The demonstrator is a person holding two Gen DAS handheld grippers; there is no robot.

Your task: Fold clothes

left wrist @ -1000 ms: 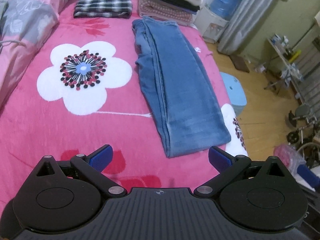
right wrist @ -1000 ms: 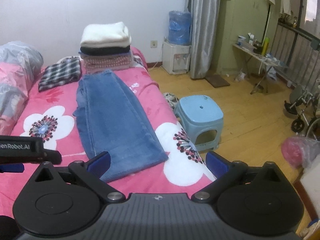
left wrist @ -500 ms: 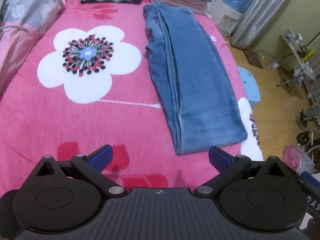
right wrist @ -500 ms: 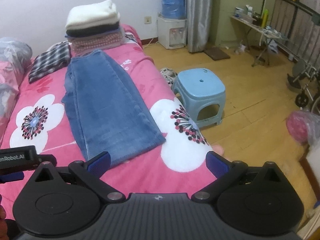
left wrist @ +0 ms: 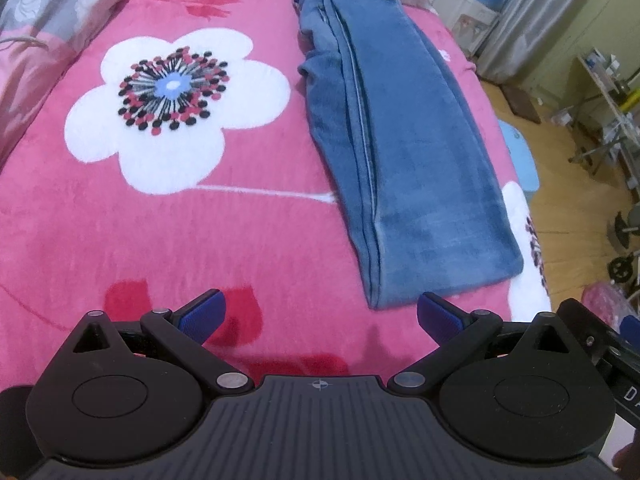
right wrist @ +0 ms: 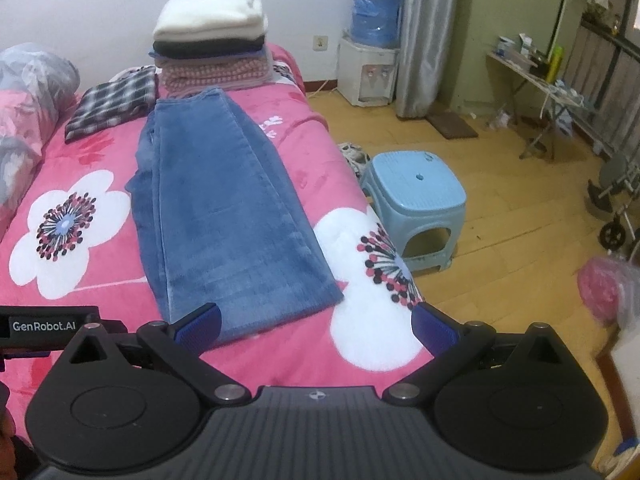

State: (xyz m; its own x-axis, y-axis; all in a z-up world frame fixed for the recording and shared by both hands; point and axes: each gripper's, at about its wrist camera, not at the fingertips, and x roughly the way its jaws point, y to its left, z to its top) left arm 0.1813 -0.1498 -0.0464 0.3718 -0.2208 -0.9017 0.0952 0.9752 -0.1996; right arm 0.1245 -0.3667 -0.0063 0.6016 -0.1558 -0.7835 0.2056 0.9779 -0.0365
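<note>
While hovering low over the pink bed, left gripper spread wide and empty, with the near hem of the folded jeans just ahead of its right fingertip. Closer to that hem than a second ago, with the white flower print now larger ahead on the left. Right gripper likewise spread wide, holding nothing; jeans lying flat ahead and left, hem at its left fingertip, possibly touching, hard to tell. Nearer than before. Beyond the jeans, stack of folded clothes and plaid garment. Blue stool ahead right, on the floor.
</note>
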